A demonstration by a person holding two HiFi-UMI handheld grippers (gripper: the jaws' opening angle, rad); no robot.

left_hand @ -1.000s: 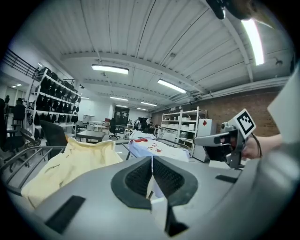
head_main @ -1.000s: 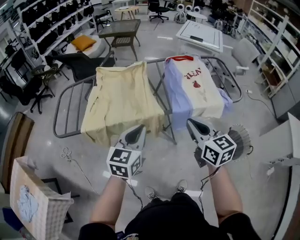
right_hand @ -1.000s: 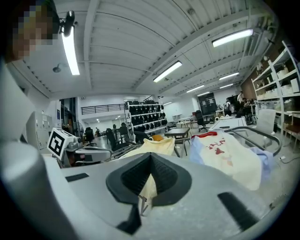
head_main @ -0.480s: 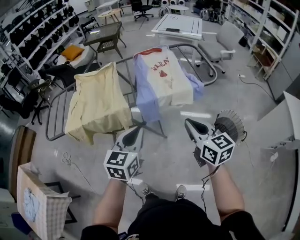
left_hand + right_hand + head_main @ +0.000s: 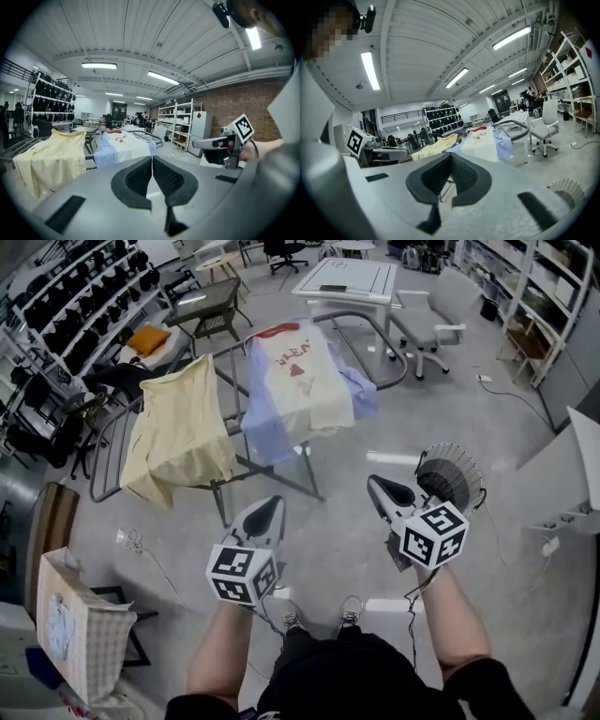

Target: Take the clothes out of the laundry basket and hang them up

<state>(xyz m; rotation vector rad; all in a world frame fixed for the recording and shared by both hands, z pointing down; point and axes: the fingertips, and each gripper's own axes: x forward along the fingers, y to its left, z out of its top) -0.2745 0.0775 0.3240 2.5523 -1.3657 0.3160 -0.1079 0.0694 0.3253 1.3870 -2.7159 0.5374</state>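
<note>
Yellow shirt (image 5: 178, 432) and white-and-blue shirt (image 5: 295, 381) lie draped over the drying rack (image 5: 101, 460). The rack sits farther off and higher in the head view than a second ago, so the person has backed away from it. Left gripper (image 5: 270, 510) and right gripper (image 5: 382, 489) are held out in front of the body, the jaws of each pressed together with nothing between them. By this reading, two garments are hung and the next lies in the laundry basket (image 5: 98, 652) at lower left, well apart from both grippers. A pale blue cloth (image 5: 56, 626) shows inside; what lies beneath it cannot be told. The frame edge cuts off the basket's near side, and the clothes hide the rack rails under them.
</note>
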